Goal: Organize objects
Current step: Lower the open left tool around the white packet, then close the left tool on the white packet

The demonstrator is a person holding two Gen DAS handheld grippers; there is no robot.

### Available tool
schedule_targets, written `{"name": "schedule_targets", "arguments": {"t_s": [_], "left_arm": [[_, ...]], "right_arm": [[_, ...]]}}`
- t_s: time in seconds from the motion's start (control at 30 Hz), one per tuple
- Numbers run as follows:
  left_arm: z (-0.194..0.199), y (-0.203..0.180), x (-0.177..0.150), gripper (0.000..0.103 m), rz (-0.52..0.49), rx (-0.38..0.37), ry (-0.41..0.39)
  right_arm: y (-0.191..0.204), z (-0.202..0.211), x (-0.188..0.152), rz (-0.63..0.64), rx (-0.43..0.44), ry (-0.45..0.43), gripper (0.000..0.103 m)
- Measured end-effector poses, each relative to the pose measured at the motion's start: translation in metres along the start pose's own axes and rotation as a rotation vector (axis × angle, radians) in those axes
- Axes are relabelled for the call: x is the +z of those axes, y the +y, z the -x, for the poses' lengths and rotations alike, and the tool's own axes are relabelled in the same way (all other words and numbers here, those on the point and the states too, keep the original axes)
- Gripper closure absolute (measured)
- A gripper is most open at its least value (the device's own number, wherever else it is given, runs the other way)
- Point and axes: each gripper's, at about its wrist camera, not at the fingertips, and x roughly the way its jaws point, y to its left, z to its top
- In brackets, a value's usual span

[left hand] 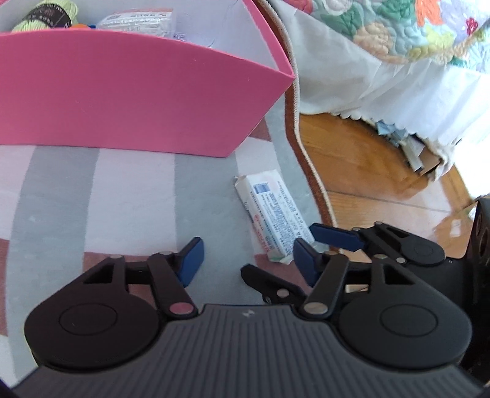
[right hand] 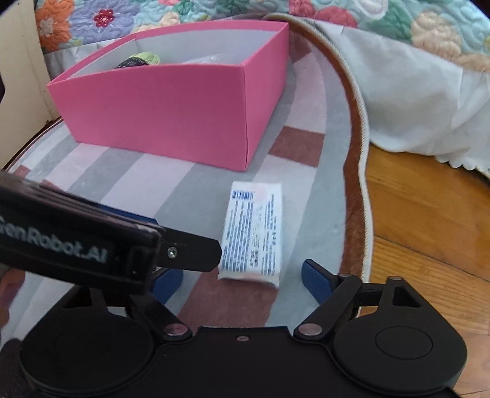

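A white packet with blue print (left hand: 274,214) lies on the striped rug, also in the right wrist view (right hand: 254,234). A pink box (left hand: 137,101) stands behind it (right hand: 171,113); inside are a green yarn ball (left hand: 46,15), seen too in the right wrist view (right hand: 141,59), and a white packet (left hand: 137,20). My left gripper (left hand: 248,260) is open and empty, just left of the packet. My right gripper (right hand: 242,280) is open, its jaws either side of the packet's near end; one of its fingers (left hand: 333,237) shows in the left wrist view. The left gripper's body (right hand: 92,238) crosses the right wrist view.
The striped rug (left hand: 122,189) ends in a brown and cream border (right hand: 361,171). Wooden floor (right hand: 428,229) lies to the right. A bed with a floral quilt (left hand: 398,30) and a white skirt (right hand: 413,107) stands behind. Cardboard and papers (left hand: 410,147) show under the bed.
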Motion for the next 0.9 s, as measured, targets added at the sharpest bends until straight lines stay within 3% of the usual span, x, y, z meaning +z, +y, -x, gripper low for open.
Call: {"name": "schedule_targets", "arguments": {"t_s": [0.13, 0.27, 0.43, 0.57, 0.63, 0.7, 0.9], "left_arm": [[-0.002, 0.004, -0.001, 0.052, 0.049, -0.056, -0.006], [-0.004, 0.007, 0.0, 0.059, 0.071, -0.075, 0.001], [0.001, 0.023, 0.009, 0.069, 0.11, -0.064, 0.012], [0.003, 0.037, 0.007, 0.074, 0.152, -0.107, 0.05], [0.004, 0.037, 0.006, 0.074, 0.14, -0.085, 0.022], [0.002, 0.037, 0.008, 0.074, 0.136, -0.072, -0.006], [-0.005, 0.036, 0.017, 0.074, 0.089, -0.1, 0.009]], "right_arm": [[0.007, 0.0, 0.003, 0.015, -0.001, 0.015, 0.036], [0.014, 0.004, 0.002, 0.041, 0.038, 0.018, 0.062], [0.026, 0.007, 0.0, 0.063, 0.057, 0.02, 0.077], [0.034, 0.008, -0.004, 0.049, 0.074, 0.011, 0.076], [0.034, 0.008, -0.004, 0.021, 0.067, 0.006, 0.076], [0.032, 0.007, -0.003, -0.004, 0.067, 0.006, 0.071], [0.032, 0.005, 0.0, 0.015, 0.051, 0.009, 0.057]]}}
